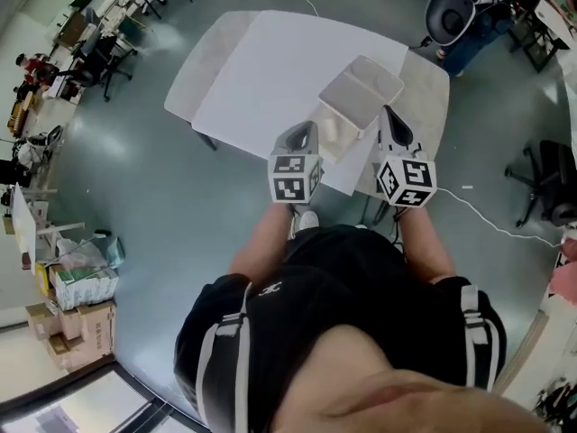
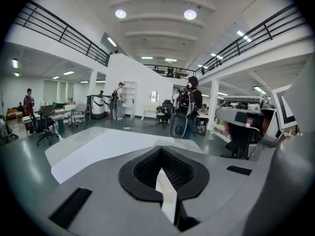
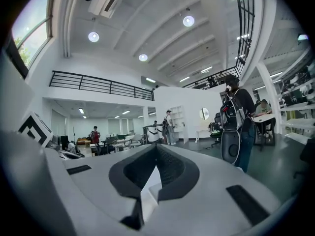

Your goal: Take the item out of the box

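Observation:
A clear plastic box [image 1: 362, 92] lies on the near right part of the white-covered table [image 1: 270, 70]; I cannot make out any item inside it. My left gripper [image 1: 306, 128] hovers at the table's near edge just left of the box, jaws shut and empty. Just right of the box, my right gripper [image 1: 390, 115] is also shut and holds nothing. In the left gripper view the left gripper [image 2: 161, 154] points level over the table top [image 2: 98, 146]. In the right gripper view the right gripper [image 3: 156, 151] points out into the hall. Neither gripper view shows the box.
Beyond the table stand an office chair [image 1: 448, 9] and a person with a backpack [image 2: 189, 107]. A white cable [image 1: 487, 215] runs over the floor to my right. Cardboard boxes [image 1: 77, 327] are piled at the lower left, and desks [image 1: 108, 16] line the far left.

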`<state>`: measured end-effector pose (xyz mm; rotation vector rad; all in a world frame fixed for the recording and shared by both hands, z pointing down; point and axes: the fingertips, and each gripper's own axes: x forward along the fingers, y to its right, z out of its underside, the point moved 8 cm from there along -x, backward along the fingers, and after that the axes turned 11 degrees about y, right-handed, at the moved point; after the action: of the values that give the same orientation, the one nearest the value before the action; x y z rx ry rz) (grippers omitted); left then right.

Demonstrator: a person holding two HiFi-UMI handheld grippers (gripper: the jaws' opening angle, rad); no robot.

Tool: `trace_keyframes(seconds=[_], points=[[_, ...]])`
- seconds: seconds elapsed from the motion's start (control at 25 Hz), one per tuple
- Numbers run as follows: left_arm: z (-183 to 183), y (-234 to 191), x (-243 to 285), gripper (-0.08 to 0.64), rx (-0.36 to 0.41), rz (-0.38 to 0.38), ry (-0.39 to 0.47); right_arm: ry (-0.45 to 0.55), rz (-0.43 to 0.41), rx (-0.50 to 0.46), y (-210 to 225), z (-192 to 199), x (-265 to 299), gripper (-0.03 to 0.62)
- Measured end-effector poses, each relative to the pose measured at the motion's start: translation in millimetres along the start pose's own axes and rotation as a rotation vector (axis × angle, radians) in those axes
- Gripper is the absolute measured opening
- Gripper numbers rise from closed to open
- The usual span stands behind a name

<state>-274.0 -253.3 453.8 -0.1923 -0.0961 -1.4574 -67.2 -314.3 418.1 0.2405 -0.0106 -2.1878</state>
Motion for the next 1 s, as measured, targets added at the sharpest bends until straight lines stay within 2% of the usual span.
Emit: trace_keyframes(seconds=[0.28,0.44,0.56,0.76,1.0], points=[[28.6,-12.4,32.2,0.014,0.024,0.093,-0.176,-0.02,0.098,-0.007,5.8,12.6,1.2,0.012],[43.7,-14.0,51.1,0.015,0.031,0.138,-0.243,-0.037,0.164,-0.002,15.3,18.0,-5.4,0.012],[60.4,-13.3,64.3,0.073,0.023,0.174,-0.312,-0.049,0.211,-0.002,26.0,20.7,-12.5,0.012],[80.7,-11.3,84.2,0.138,0.018,0.166,-0.397,-0.067,0.28,0.01,47.1,24.8,-26.5,0.012],[100.3,-15.1,113.1,0.155,-0.093,0.123,-0.513,-0.084,0.341,0.021,65.2,29.9,-36.1,0.012]])
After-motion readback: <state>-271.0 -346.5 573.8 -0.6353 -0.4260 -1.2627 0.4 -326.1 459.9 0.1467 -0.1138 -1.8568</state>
